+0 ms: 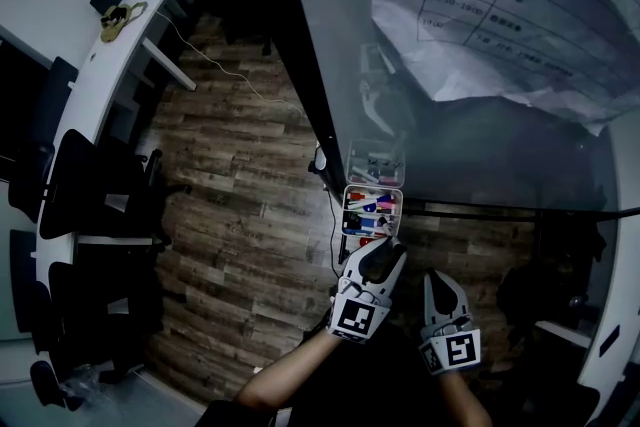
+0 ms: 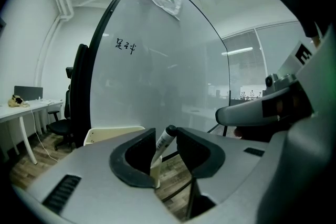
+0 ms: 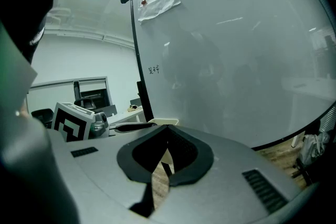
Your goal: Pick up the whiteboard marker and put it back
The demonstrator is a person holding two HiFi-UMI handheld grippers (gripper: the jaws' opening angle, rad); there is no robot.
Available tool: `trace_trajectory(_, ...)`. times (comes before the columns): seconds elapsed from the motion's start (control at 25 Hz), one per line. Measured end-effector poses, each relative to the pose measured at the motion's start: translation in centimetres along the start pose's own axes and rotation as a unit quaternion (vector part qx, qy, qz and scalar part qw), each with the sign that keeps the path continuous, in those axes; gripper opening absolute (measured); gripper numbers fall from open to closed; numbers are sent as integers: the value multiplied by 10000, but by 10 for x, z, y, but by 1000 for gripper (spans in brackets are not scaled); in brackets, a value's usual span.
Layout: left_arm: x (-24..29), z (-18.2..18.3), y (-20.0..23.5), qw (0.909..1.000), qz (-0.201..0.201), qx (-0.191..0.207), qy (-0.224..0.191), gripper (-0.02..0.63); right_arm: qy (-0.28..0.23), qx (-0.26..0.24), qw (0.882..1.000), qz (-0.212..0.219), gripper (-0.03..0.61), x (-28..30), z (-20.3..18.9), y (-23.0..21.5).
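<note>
A white-barrelled whiteboard marker (image 2: 164,140) with a black cap leans up out of the cream pen tray (image 2: 113,133) fixed to the whiteboard (image 2: 157,71). My left gripper (image 2: 166,131) is open around its capped end; the cap lies against the right jaw, with a gap on the left. In the head view this left gripper (image 1: 387,243) reaches into the tray (image 1: 347,211), which holds several coloured markers. My right gripper (image 1: 441,277) hangs back to the right, away from the tray. In the right gripper view the right gripper (image 3: 167,137) is shut with nothing in it.
A printed paper sheet (image 1: 500,5) hangs on the whiteboard above the tray. A long white desk (image 1: 100,105) and black chairs (image 1: 90,200) stand on the left over wood flooring. A cable (image 1: 225,70) trails across the floor.
</note>
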State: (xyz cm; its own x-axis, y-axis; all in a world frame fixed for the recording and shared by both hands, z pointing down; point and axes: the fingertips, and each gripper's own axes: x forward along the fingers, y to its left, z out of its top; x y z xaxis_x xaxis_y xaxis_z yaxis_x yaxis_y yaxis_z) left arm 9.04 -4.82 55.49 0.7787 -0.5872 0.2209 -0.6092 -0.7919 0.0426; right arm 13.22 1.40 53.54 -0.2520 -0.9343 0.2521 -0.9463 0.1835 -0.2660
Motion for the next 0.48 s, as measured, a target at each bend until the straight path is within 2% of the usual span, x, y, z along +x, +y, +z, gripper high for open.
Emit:
trace_trajectory(0.08,-1,2,1,10000,18,13,-12,117,-8,-1,10000,14,14,2,1,1)
trace_trajectory(0.48,-2,6,12,9998,169,2,-114,95,53,-84,9999,67,14,7,-1,1)
